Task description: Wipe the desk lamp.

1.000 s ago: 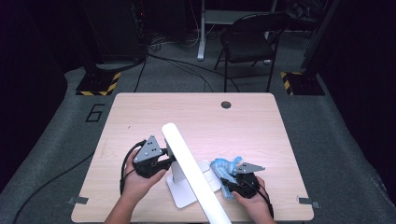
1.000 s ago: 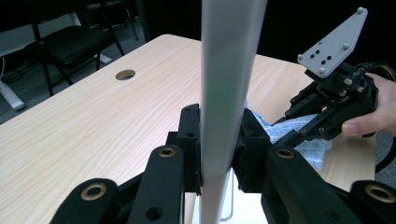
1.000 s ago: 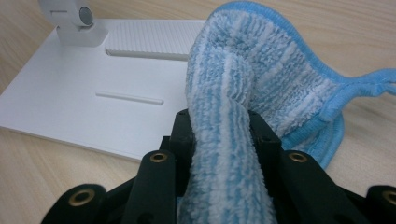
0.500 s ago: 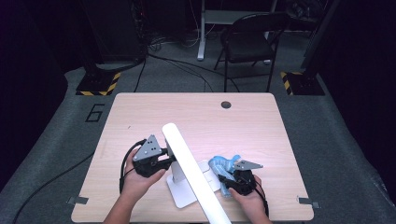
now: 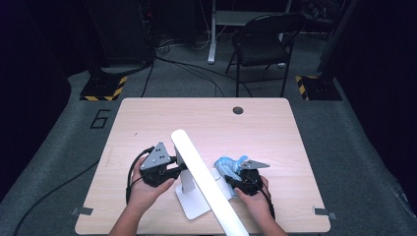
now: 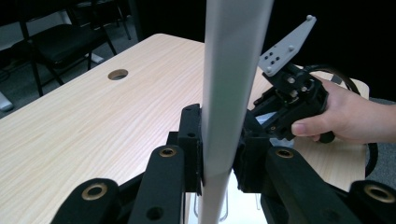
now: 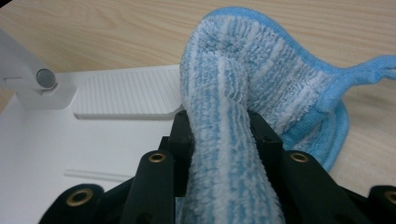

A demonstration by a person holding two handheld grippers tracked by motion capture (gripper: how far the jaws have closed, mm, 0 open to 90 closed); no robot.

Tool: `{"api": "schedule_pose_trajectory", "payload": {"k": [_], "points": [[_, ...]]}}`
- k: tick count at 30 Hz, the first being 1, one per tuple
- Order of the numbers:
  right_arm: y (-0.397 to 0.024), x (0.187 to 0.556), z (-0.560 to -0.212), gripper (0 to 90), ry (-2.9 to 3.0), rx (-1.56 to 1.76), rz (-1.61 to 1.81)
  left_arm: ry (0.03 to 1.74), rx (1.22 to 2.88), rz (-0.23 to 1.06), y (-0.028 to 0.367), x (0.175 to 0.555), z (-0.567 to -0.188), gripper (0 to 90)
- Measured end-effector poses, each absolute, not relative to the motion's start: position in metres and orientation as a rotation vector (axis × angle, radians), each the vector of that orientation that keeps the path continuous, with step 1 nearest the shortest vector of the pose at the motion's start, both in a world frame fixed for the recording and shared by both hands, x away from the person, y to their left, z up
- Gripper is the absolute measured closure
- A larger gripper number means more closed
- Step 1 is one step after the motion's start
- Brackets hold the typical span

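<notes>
A white desk lamp stands near the table's front edge, its long light bar (image 5: 206, 182) slanting above its flat base (image 5: 194, 209). My left gripper (image 5: 181, 167) comes in from the left and is shut on the lamp's upright stem (image 6: 229, 93), with the pads of that gripper (image 6: 219, 149) pressing both sides. My right gripper (image 5: 232, 181) is shut on a blue-and-white striped cloth (image 5: 228, 164). The cloth (image 7: 243, 79) bulges out past the right gripper (image 7: 224, 135) and lies over the edge of the base (image 7: 70, 144).
The wooden table (image 5: 206, 123) has a round cable hole (image 5: 238, 110) at the far side. Beyond it stand a black chair (image 5: 268, 42) and cables on the floor. The other hand (image 6: 345, 116) shows close behind the stem.
My right gripper has slid a little left and away with the cloth, closer to the lamp's stem. The left gripper and the lamp have stayed put.
</notes>
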State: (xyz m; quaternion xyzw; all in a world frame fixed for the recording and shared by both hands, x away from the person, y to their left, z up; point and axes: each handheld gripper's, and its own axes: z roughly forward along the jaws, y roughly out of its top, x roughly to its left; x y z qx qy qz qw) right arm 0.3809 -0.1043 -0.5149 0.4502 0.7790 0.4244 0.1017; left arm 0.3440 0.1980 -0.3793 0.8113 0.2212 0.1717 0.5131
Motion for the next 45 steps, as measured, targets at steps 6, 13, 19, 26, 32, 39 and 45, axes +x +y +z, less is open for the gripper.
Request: {"api": "schedule_pose_trajectory", "payload": {"k": [6, 13, 19, 26, 32, 39, 45], "points": [[-0.095, 0.399, -0.514, 67.3, 2.302, 1.351, 1.259, 0.522, 1.954, 0.392, 0.198, 0.345, -0.380, 75.8], [-0.086, 0.421, -0.515, 66.4, 2.303, 1.382, 1.295, 0.518, 1.950, 0.399, 0.198, 0.344, -0.380, 75.8], [-0.087, 0.419, -0.514, 66.3, 2.315, 1.349, 1.291, 0.546, 1.946, 0.443, 0.194, 0.340, -0.381, 75.9], [-0.090, 0.405, -0.512, 66.6, 2.324, 1.312, 1.249, 0.585, 1.936, 0.457, 0.194, 0.339, -0.381, 75.4], [-0.102, 0.382, -0.511, 66.8, 2.345, 1.286, 1.234, 0.595, 1.932, 0.468, 0.194, 0.339, -0.382, 75.1], [-0.117, 0.356, -0.510, 66.9, 2.373, 1.277, 1.235, 0.598, 1.932, 0.472, 0.195, 0.339, -0.382, 74.5], [-0.130, 0.338, -0.510, 67.2, 2.378, 1.301, 1.265, 0.601, 1.923, 0.465, 0.195, 0.340, -0.382, 74.5]]}}
